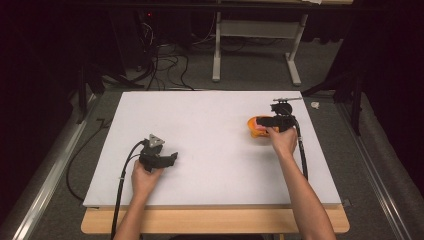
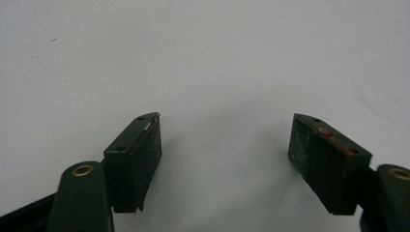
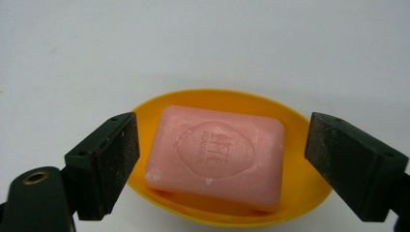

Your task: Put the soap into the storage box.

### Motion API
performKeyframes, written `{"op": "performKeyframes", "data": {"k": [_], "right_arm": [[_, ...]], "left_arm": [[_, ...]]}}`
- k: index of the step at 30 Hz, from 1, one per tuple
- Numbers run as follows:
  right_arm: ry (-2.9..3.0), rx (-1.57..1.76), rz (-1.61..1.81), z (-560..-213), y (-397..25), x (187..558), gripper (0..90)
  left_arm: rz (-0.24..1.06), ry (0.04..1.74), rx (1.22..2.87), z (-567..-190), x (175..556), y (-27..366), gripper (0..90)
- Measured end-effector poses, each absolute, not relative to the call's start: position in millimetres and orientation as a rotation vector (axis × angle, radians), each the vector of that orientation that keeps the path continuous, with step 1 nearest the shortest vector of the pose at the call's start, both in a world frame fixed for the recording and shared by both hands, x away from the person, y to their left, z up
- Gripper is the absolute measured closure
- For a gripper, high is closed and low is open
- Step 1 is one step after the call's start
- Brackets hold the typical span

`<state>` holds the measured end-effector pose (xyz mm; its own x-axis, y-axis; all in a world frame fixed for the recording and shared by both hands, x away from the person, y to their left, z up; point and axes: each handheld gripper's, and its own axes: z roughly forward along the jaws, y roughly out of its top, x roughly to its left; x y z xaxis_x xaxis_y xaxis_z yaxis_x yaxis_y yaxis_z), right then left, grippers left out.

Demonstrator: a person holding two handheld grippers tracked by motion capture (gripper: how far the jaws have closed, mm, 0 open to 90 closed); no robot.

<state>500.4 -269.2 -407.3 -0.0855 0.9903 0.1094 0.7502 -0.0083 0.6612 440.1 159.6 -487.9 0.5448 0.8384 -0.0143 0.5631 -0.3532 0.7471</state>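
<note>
In the high view the right gripper (image 1: 265,121) covers most of the pink soap bar (image 1: 256,121) and part of the yellow soap dish (image 1: 255,133). In the right gripper view the dish's near rim is cut by the bottom edge, and the stamped lettering on the soap is too blurred to read.

The person's left hand (image 1: 145,176) is gripping the left tongs (image 1: 170,159) low over the near left part of the bench (image 1: 210,150), forearm coming in from the bench's near edge; in the left gripper view its jaws are standing wide apart with nothing between them. The right arm is reaching farther across, toward the far right part of the bench, where the right hand (image 1: 283,140) is holding the right tongs (image 1: 261,121), jaws spread wide.
</note>
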Motion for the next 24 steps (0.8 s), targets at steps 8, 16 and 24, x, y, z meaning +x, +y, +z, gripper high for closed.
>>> {"op": "performKeyframes", "data": {"k": [8, 16, 24], "right_arm": [[1.880, 1.762, 0.868, -397.5, -274.1, 491.1, 15.1], [1.863, 1.752, 0.909, -395.8, -283.9, 481.6, 16.3], [1.822, 1.718, 0.968, -386.3, -294.1, 467.4, 20.6]], "left_arm": [[0.489, 1.127, 2.061, -487.9, 440.1, 159.6, 28.0], [0.488, 1.127, 2.060, -487.9, 440.1, 159.6, 28.0], [0.489, 1.127, 2.060, -487.9, 440.1, 159.6, 28.0]]}}
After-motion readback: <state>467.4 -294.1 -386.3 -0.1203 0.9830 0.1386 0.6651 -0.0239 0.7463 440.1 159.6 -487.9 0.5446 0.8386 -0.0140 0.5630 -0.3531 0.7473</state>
